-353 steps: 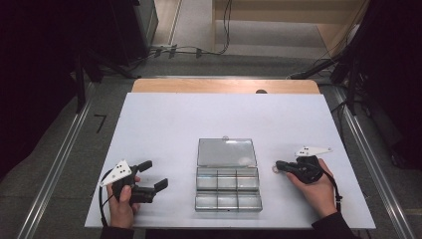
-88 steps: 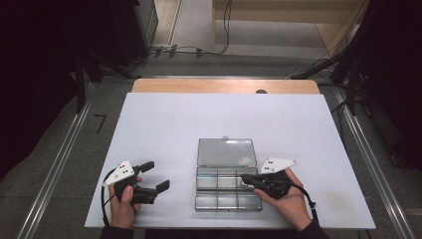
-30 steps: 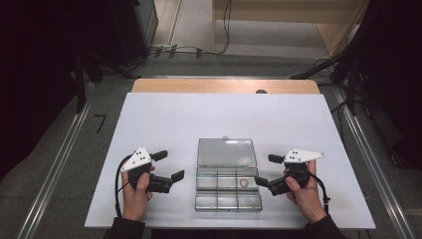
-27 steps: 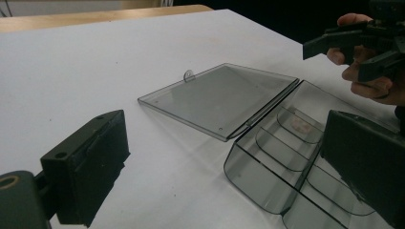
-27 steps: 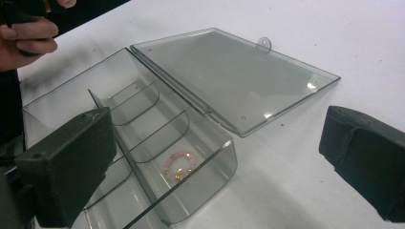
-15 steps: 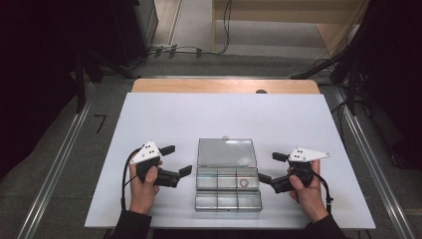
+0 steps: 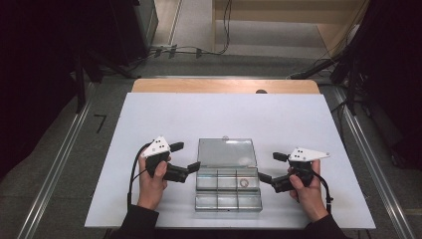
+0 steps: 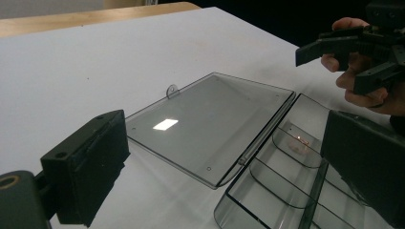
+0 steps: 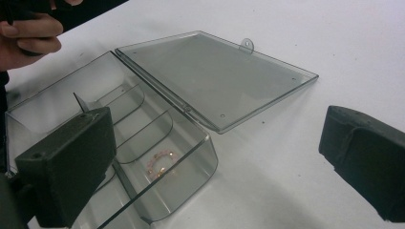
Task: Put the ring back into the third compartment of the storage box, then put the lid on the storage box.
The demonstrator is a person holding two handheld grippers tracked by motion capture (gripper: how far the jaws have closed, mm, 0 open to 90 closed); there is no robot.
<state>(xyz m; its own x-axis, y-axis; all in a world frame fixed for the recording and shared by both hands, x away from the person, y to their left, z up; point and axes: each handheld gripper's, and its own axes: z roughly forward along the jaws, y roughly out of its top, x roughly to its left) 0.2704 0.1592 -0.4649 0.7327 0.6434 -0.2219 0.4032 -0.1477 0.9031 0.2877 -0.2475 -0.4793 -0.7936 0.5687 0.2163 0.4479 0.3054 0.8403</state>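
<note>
Blocky black fingers spread, clear ribbed box

The clear, glossy plastic compartment box reflects light on its smooth flat lid. The white tabletop looks matt, with bare wood along its far edge.

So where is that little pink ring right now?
The pink ring lies inside the clear box, in the far-row compartment on the right gripper side, close to the hinge of the open lid.
</note>
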